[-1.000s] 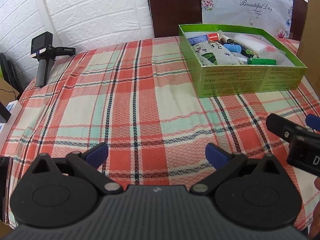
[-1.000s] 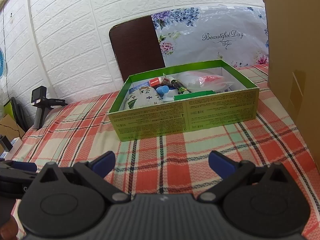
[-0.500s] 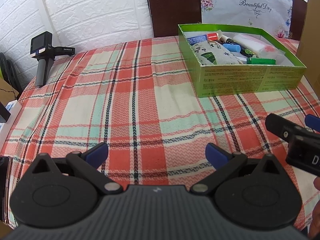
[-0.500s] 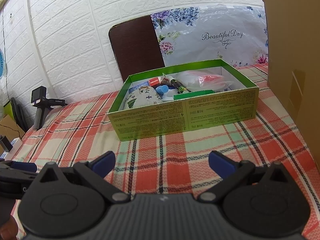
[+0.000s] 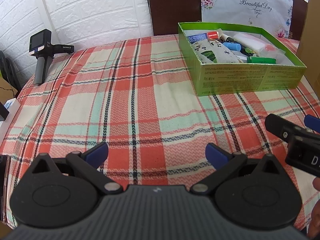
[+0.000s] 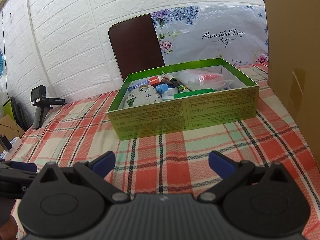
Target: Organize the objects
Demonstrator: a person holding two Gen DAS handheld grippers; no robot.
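Observation:
A green box (image 5: pixel 250 79) (image 6: pixel 180 116) stands on the plaid cloth (image 5: pixel 128 104) at the far right. It holds a patterned cloth pouch (image 5: pixel 212 52) (image 6: pixel 142 98), a blue cap (image 6: pixel 162 88), a green marker (image 5: pixel 261 60) (image 6: pixel 193 93), a clear plastic bag (image 6: pixel 200 78) and several small packets. My left gripper (image 5: pixel 157 154) is open over bare cloth near the front edge, empty. My right gripper (image 6: pixel 162 163) is open too, empty, in front of the box. Each gripper shows at the edge of the other's view.
A black handheld camera device (image 5: pixel 41 50) (image 6: pixel 40 104) stands at the cloth's far left corner. A brown chair back (image 6: pixel 138 46) and a flowered bag (image 6: pixel 210 38) are behind the box. A tall cardboard box (image 6: pixel 294 70) rises on the right.

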